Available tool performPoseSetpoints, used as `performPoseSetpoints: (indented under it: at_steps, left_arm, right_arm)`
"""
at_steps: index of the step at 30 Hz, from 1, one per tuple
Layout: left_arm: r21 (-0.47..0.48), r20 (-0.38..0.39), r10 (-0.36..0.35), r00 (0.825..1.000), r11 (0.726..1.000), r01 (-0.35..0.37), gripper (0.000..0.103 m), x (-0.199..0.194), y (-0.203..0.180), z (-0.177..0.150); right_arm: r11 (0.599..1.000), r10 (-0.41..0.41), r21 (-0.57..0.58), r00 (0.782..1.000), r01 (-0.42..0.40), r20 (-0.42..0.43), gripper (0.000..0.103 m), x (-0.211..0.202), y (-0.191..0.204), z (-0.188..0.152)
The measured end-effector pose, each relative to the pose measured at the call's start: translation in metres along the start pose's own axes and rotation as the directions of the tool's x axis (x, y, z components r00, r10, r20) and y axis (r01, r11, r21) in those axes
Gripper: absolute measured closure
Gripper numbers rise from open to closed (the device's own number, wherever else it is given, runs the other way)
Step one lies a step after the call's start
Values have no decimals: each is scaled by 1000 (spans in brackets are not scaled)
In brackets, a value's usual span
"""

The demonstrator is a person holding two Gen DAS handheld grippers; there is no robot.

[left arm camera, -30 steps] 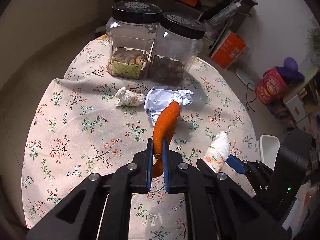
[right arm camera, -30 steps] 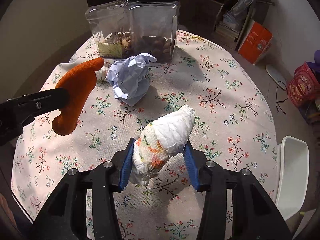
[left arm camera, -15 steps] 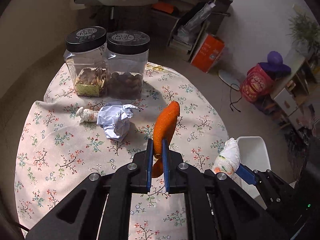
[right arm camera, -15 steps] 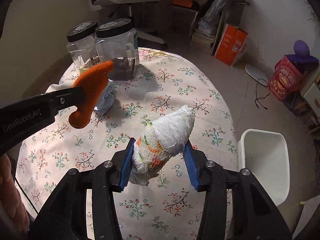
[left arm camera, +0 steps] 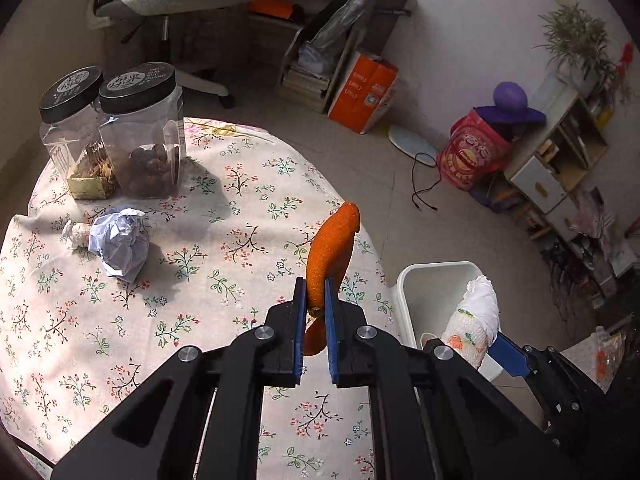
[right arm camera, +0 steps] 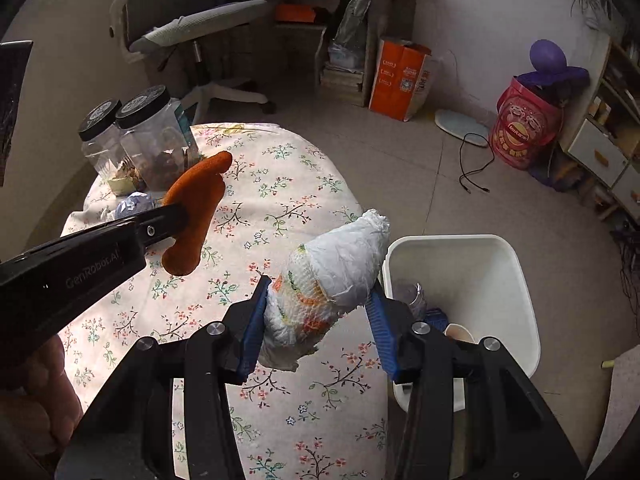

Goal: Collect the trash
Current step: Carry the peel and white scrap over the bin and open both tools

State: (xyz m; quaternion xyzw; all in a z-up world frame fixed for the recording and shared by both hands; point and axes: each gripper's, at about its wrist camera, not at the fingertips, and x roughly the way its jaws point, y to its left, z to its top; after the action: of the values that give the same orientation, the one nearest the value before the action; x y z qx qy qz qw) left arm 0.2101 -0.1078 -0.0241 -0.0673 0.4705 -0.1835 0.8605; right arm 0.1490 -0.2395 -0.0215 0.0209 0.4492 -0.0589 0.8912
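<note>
My left gripper [left arm camera: 316, 308] is shut on an orange peel [left arm camera: 330, 250] and holds it above the table's right edge; the peel also shows in the right wrist view [right arm camera: 196, 208]. My right gripper [right arm camera: 316, 300] is shut on a wadded white paper towel [right arm camera: 332, 276] with printed patterns, held above the table edge beside the white trash bin [right arm camera: 508, 264]. The towel [left arm camera: 476, 320] and bin [left arm camera: 404, 292] also show in the left wrist view. A crumpled white paper ball [left arm camera: 120, 240] and a small tissue wad [left arm camera: 74, 234] lie on the floral tablecloth.
Two clear jars with black lids [left arm camera: 136, 136] stand at the table's far left. The bin holds a cup and other trash [right arm camera: 432, 312]. On the floor are an orange box [right arm camera: 400, 76], a red bucket [right arm camera: 524, 132], a cable [right arm camera: 472, 168] and an office chair [right arm camera: 192, 36].
Both grippers have swung right with their loads, away from the jars and toward the table's right edge. The white bin has come into fuller view.
</note>
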Motion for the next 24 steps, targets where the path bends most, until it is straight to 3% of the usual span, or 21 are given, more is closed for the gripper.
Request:
performPoseSetpoints:
  at_steps: [5,11,16,24]
  left_arm:
    - [24,-35,-37,999,999,38,94,17,-29,-6]
    - [3,-73,-144,987,989,145,94,36,-58,-11]
    - [81,-85,-166,982,981,173,94,50,-103,-23]
    - [109,-141,-211,967,968,227,94,77,-147,-31]
  right_arm:
    - [997,-27,70,1000,27,-1,59,-2,-30,-2]
    - [987,-55,148,998,56,-11,59,-7,-74,-4]
    - [977,-80,195,996,87,-42,59,-7,-116,-9]
    - [952,-96,285,993,110,-62,58,-3,-163,-15]
